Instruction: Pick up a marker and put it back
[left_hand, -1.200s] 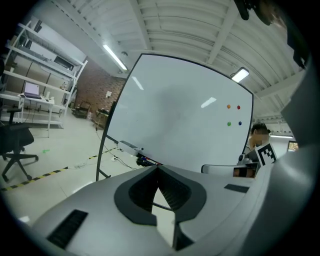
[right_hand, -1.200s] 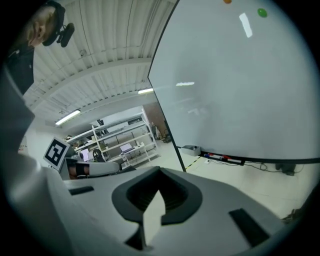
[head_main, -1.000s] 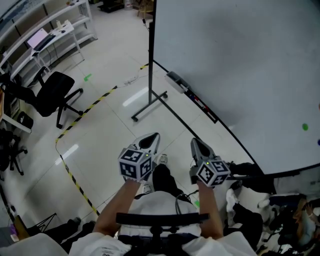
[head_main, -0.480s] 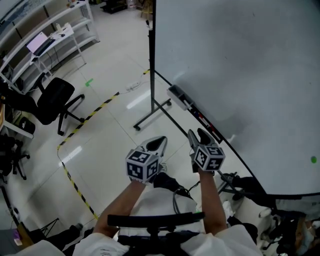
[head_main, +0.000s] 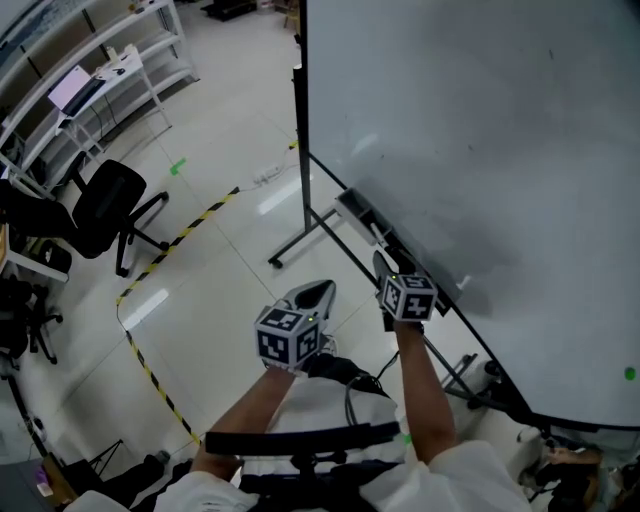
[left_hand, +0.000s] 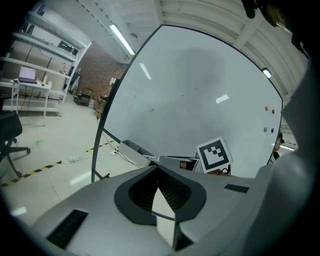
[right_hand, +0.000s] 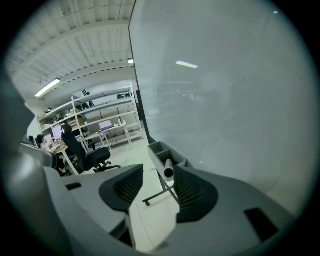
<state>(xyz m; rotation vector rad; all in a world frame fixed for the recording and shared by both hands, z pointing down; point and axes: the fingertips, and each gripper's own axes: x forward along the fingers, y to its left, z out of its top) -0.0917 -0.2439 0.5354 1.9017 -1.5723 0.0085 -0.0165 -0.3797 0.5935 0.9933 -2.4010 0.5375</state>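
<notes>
Head view: the right gripper (head_main: 386, 268) hangs over the tray (head_main: 362, 214) on the whiteboard (head_main: 480, 130)'s lower edge, with the left gripper (head_main: 314, 293) beside it.

Left gripper view: its jaws are pressed together, with nothing between them.

Right gripper view: the jaws have just been opening and stand wide. The marker (right_hand: 168, 170) lies in the tray ahead, in line with the gap but not gripped. A stray nudge from a jaw tip could roll it over the tray's edge.

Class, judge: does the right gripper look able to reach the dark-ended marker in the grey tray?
Probably yes: the right gripper, jaws just opened and empty, faces the dark-ended marker in its grey tray, nothing between.
</notes>
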